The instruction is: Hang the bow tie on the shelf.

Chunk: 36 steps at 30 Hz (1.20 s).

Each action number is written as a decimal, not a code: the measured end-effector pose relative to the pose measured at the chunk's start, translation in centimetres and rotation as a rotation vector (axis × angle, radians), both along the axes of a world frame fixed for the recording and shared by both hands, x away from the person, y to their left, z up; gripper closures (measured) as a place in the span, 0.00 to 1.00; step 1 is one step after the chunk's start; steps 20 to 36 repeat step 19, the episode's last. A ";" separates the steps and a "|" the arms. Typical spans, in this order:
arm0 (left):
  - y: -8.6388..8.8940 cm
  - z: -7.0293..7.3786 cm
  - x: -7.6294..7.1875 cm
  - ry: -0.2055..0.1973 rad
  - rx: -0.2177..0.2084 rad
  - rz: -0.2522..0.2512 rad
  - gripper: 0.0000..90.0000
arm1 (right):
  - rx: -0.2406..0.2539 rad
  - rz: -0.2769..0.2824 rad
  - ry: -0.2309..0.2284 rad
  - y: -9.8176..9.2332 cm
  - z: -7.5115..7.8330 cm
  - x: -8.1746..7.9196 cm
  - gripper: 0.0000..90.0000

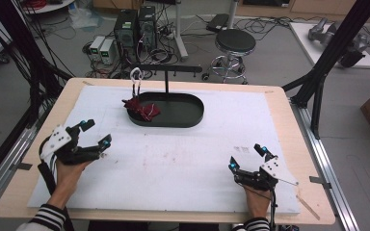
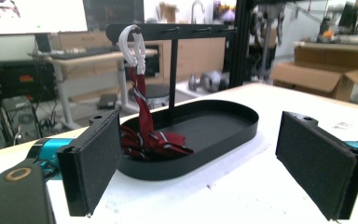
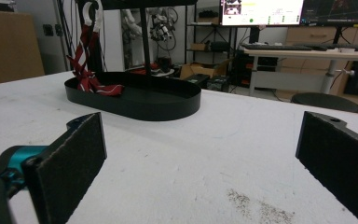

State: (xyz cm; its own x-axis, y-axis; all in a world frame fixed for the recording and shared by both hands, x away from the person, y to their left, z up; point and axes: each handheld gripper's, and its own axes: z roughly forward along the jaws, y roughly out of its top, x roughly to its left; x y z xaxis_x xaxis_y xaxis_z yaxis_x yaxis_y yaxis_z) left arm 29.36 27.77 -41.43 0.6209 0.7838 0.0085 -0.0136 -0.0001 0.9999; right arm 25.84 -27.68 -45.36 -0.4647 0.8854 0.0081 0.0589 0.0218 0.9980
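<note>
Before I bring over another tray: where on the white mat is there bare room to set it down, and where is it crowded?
The white mat is bare between the left tool and the right tool, and to the right of the black oval tray. It is crowded at the tray's left end, where the red striped tie hangs from the stand and piles up.

Wide open white mat (image 1: 173, 163) across the near half, free passage between both hands. At the far middle, the black tray (image 1: 192, 115) and its upright rack (image 1: 166, 77) block the way, red tie (image 1: 142, 109) draped at its left end.
</note>
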 end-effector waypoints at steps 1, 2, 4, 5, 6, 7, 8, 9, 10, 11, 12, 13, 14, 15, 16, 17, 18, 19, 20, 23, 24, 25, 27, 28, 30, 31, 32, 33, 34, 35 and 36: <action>0.1 -0.5 -0.4 -0.009 -0.010 0.000 0.17 | -0.001 -0.001 -0.005 0.0 0.0 0.0 0.01; 0.2 -1.0 -0.8 -0.016 -0.018 -0.004 0.17 | -0.002 -0.001 -0.005 0.0 0.0 0.0 0.01; 0.3 -1.8 -1.7 -0.031 -0.020 -0.001 0.17 | -0.001 -0.001 -0.005 0.0 0.0 0.0 0.01; 0.4 -2.2 -2.0 -0.036 -0.018 -0.005 0.16 | 0.001 -0.003 -0.002 0.0 0.0 0.0 0.01; 0.4 -2.6 -2.3 -0.035 -0.019 -0.007 0.16 | 0.001 -0.003 -0.001 0.0 0.0 0.0 0.01; 0.4 -3.0 -2.5 -0.033 -0.021 -0.010 0.16 | 0.002 -0.003 -0.001 0.0 0.0 0.0 0.01; 0.3 -3.5 -2.6 -0.028 -0.018 -0.016 0.16 | 0.001 -0.003 -0.002 0.0 0.0 0.0 0.01; 0.3 -3.8 -2.5 -0.016 -0.019 -0.020 0.16 | -0.002 -0.003 -0.006 0.0 0.0 0.0 0.01; 0.3 -4.0 -2.5 -0.006 -0.018 -0.022 0.16 | -0.011 -0.003 -0.011 0.0 0.0 0.0 0.01; 0.2 -4.0 -2.4 -0.015 -0.020 -0.020 0.15 | -0.004 -0.003 -0.002 0.1 0.0 0.0 0.01; 0.2 -4.0 -2.4 -0.014 -0.025 -0.019 0.15 | -0.007 -0.004 -0.004 0.1 0.0 0.0 0.01; 0.2 -4.1 -2.4 -0.014 -0.021 -0.019 0.15 | -0.008 -0.005 -0.005 0.1 0.0 0.0 0.01; 0.2 -4.1 -2.5 -0.022 -0.019 -0.018 0.15 | -0.005 -0.006 -0.001 0.1 0.0 0.0 0.01; 0.2 -4.1 -2.6 -0.028 -0.021 -0.015 0.15 | -0.009 -0.007 -0.010 0.1 0.0 0.0 0.01; 0.2 -4.1 -2.6 -0.031 -0.022 -0.010 0.15 | -0.008 -0.008 -0.010 0.1 0.0 0.0 0.01; 0.2 -4.1 -2.5 -0.025 -0.022 -0.011 0.15 | -0.008 -0.008 -0.010 0.0 0.0 0.0 0.01; 0.2 -4.1 -2.5 -0.020 -0.026 -0.007 0.15 | -0.007 -0.009 -0.008 0.1 0.0 0.0 0.01; 0.2 -4.1 -2.5 -0.022 -0.022 -0.004 0.15 | -0.008 -0.007 -0.008 0.0 0.0 0.0 0.01; 0.2 -4.1 -2.5 -0.022 -0.022 -0.004 0.15 | -0.008 -0.007 -0.008 0.0 0.0 0.0 0.01; 0.2 -4.1 -2.5 -0.022 -0.022 -0.004 0.15 | -0.008 -0.007 -0.008 0.0 0.0 0.0 0.01; 0.2 -4.1 -2.5 -0.022 -0.022 -0.004 0.15 | -0.008 -0.007 -0.008 0.0 0.0 0.0 0.01; 0.2 -4.1 -2.5 -0.022 -0.022 -0.004 0.15 | -0.008 -0.007 -0.008 0.0 0.0 0.0 0.01; 0.2 -4.1 -2.5 -0.022 -0.022 -0.004 0.15 | -0.008 -0.007 -0.008 0.0 0.0 0.0 0.01; 0.2 -4.1 -2.5 -0.022 -0.022 -0.004 0.15 | -0.008 -0.007 -0.008 0.0 0.0 0.0 0.01; 0.2 -4.1 -2.5 -0.022 -0.022 -0.004 0.15 | -0.008 -0.007 -0.008 0.0 0.0 0.0 0.01; 0.2 -4.1 -2.5 -0.022 -0.022 -0.004 0.15 | -0.008 -0.007 -0.008 0.0 0.0 0.0 0.01; 0.2 -4.1 -2.5 -0.022 -0.022 -0.004 0.15 | -0.008 -0.007 -0.008 0.0 0.0 0.0 0.01; 0.2 -4.1 -2.5 -0.022 -0.022 -0.004 0.15 | -0.008 -0.007 -0.008 0.0 0.0 0.0 0.01; 0.2 -4.1 -2.5 -0.022 -0.022 -0.004 0.15 | -0.008 -0.007 -0.008 0.0 0.0 0.0 0.01; 0.2 -4.1 -2.5 -0.022 -0.022 -0.004 0.15 | -0.008 -0.007 -0.008 0.0 0.0 0.0 0.01; 0.2 -4.1 -2.5 -0.022 -0.022 -0.004 0.15 | -0.008 -0.007 -0.008 0.0 0.0 0.0 0.01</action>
